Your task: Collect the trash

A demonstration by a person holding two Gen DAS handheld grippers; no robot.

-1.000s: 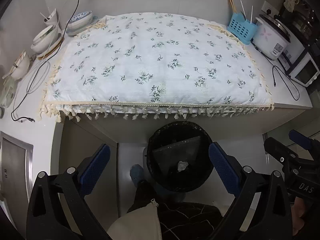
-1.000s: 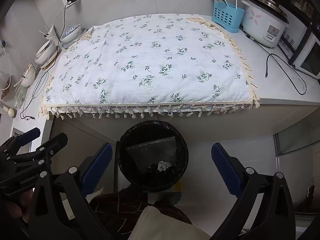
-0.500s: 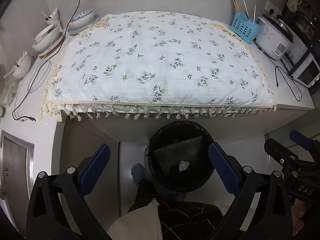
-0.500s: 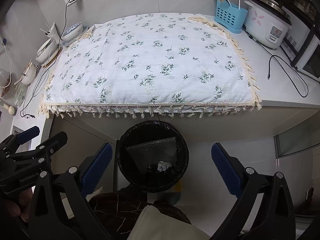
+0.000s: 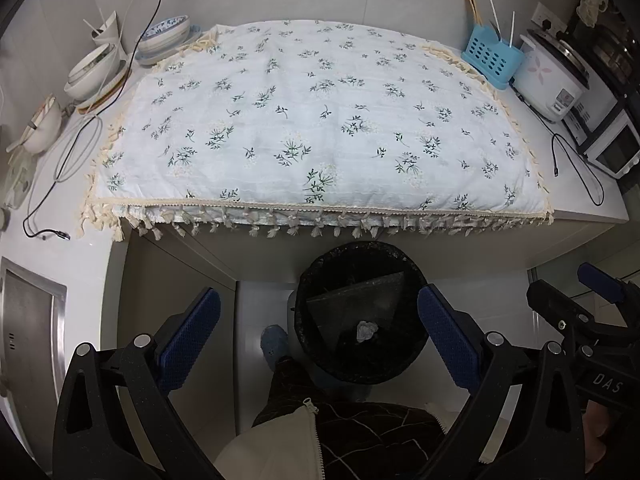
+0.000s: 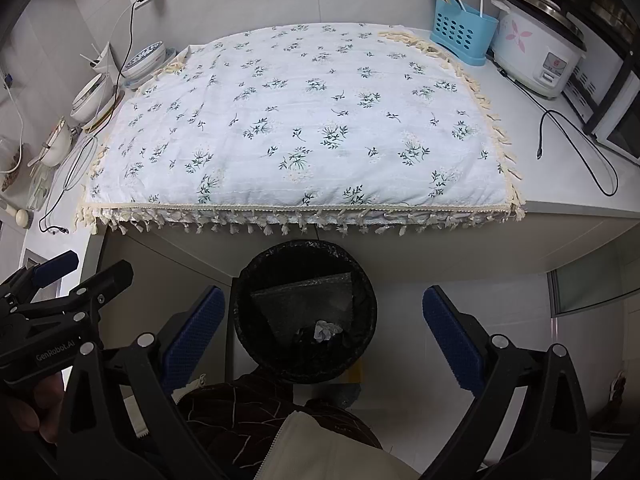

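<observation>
A black-lined round trash bin point(image 5: 400, 364) point(image 6: 248, 344) stands on the floor below the counter's front edge. Inside it lie a crumpled white paper ball point(image 5: 366, 331) point(image 6: 326, 330) and a grey plastic bag point(image 5: 352, 296) point(image 6: 308, 300). My left gripper point(image 5: 318, 338) hangs open above the bin, nothing between its blue pads. My right gripper point(image 6: 322, 334) is open too, over the same bin and empty. Each gripper shows at the edge of the other's view. The flowered white cloth point(image 5: 312, 120) point(image 6: 296, 120) on the counter bears no trash.
Bowls point(image 5: 92, 72) and a cable point(image 5: 44, 232) sit at the counter's left. A blue utensil holder point(image 5: 492, 58), rice cooker point(image 5: 552, 76) and microwave point(image 5: 616, 148) stand at the right. A sink point(image 5: 28, 332) is at far left. A person's legs point(image 5: 340, 432) show below.
Both views have shifted slightly; the counter sits a little lower in the left wrist frame. Both grippers stay open and the bin's contents have not changed.
</observation>
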